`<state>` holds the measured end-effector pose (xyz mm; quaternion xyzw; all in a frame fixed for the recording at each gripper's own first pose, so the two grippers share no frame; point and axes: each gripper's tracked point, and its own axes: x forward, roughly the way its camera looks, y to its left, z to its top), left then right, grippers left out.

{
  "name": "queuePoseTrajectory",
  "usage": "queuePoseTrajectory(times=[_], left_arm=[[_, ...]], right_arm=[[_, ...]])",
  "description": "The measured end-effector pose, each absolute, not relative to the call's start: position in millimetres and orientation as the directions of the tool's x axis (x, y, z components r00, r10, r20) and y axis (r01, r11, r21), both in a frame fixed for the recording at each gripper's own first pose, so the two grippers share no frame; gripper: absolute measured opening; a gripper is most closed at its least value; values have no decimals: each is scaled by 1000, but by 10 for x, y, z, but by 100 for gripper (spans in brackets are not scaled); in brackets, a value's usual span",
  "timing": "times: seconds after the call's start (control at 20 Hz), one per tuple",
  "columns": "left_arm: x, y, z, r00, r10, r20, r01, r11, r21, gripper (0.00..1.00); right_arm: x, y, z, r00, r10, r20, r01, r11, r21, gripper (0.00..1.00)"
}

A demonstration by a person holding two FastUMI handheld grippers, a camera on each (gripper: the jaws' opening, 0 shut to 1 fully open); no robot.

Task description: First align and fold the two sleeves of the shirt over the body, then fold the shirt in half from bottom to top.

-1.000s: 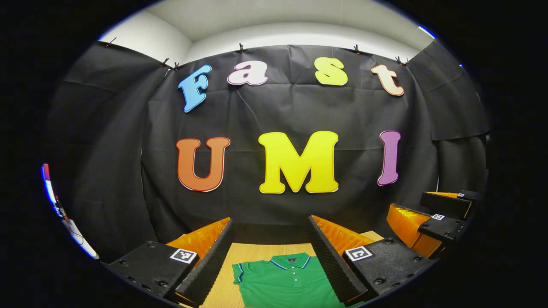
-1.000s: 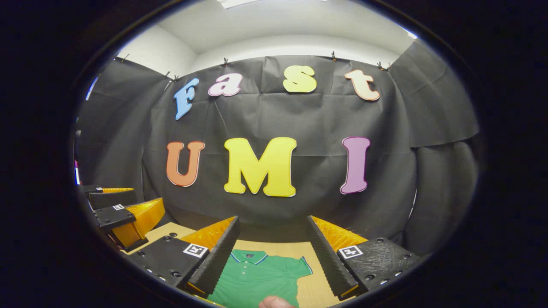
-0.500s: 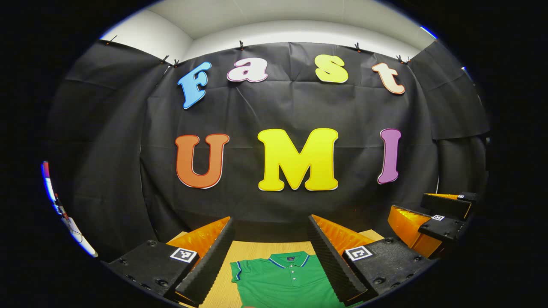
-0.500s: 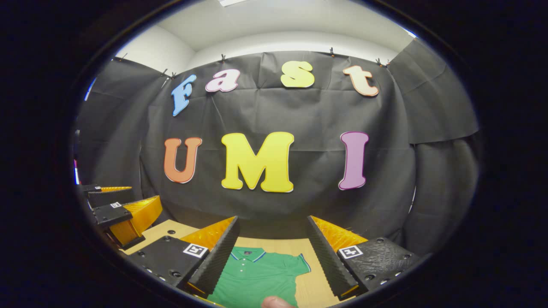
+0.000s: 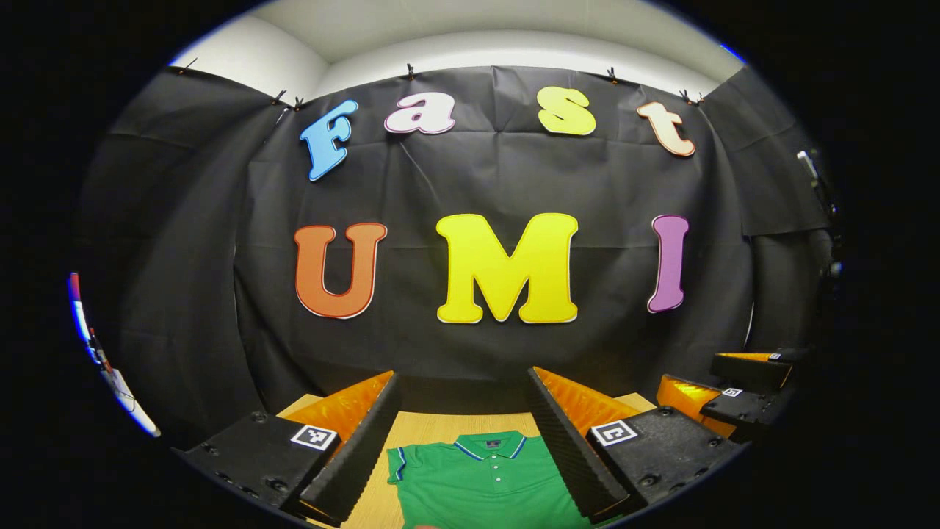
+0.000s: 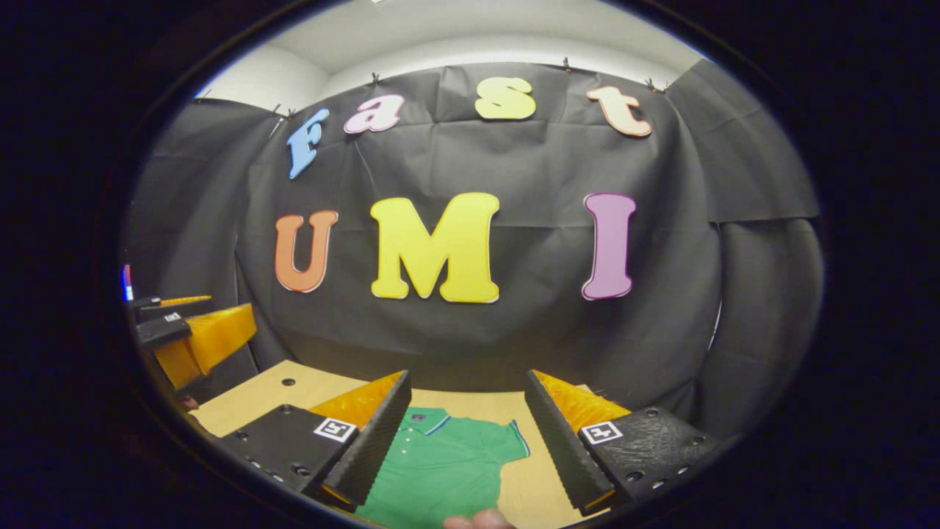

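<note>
Now right gripper (image 6: 464, 411) tilted lower, more table (image 6: 242, 397), shirt (image 6: 440, 470) flat.

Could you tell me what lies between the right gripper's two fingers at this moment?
In the right gripper view, the green shirt lies flat on the wooden table, seen through the right gripper's open fingers, not touched.

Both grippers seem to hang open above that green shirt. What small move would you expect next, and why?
Probably lowering both toward the sleeves. The green shirt lies flat and unfolded on the table, and the left gripper and right gripper are open above it, holding nothing.
</note>
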<state>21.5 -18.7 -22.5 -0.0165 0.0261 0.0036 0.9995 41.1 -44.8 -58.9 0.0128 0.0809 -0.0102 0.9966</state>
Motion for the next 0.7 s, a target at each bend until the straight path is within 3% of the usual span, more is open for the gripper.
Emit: queuePoseTrajectory(times=[0.4, 0.7], left_arm=[[449, -315, -387, 996, 51, -76, -53, 999, -13, 100], [648, -436, -464, 992, 89, -90, -88, 996, 17, 100]], right_arm=[[1154, -1164, -1424, 959, -28, -283, 25, 1000, -15, 95], [1796, -1435, -2259, 920, 43, -389, -58, 998, -29, 98]])
